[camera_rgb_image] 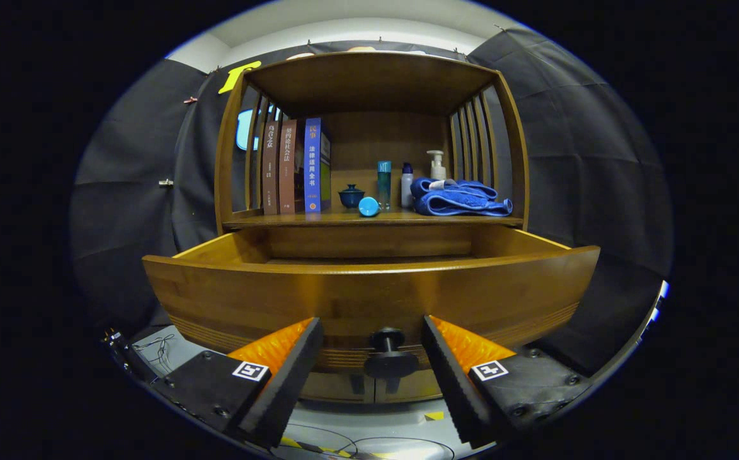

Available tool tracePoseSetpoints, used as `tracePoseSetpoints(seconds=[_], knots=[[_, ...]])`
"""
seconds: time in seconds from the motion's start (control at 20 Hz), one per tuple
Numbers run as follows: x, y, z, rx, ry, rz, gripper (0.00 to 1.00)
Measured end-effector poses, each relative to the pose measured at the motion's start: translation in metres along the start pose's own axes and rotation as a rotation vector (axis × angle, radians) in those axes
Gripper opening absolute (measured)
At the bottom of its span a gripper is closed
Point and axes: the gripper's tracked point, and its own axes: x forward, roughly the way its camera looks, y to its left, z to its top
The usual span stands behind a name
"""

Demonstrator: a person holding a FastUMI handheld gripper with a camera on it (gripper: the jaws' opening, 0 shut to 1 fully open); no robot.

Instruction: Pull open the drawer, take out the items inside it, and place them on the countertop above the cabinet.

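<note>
the drawer (369, 300) is seen pulled out; stiff, heavy wood, best held by its knob (389, 351), which lies between the claw (372, 354) fingers, spread apart.

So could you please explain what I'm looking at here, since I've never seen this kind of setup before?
This is a handheld two-finger tool that a person carries; no robot arm is involved. A fisheye camera rides on it and looks forward along the tongs, which are open and hold nothing. Between them sits the dark knob of a wooden drawer, already pulled out. Its inside is hidden behind the front panel. On the countertop above stand three books, a small blue lidded cup, a round blue object, some bottles and a folded blue towel.
</note>
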Motion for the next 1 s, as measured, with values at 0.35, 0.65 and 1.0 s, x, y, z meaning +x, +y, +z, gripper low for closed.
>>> tracePoseSetpoints(seconds=[0.35,0.65,1.0], knots=[[0.017,-0.001,0.007,-0.007,0.006,0.005,0.99],[0.065,0.001,0.016,-0.010,0.029,-0.006,0.99],[0.109,0.000,0.022,-0.020,0.030,0.004,1.00]])
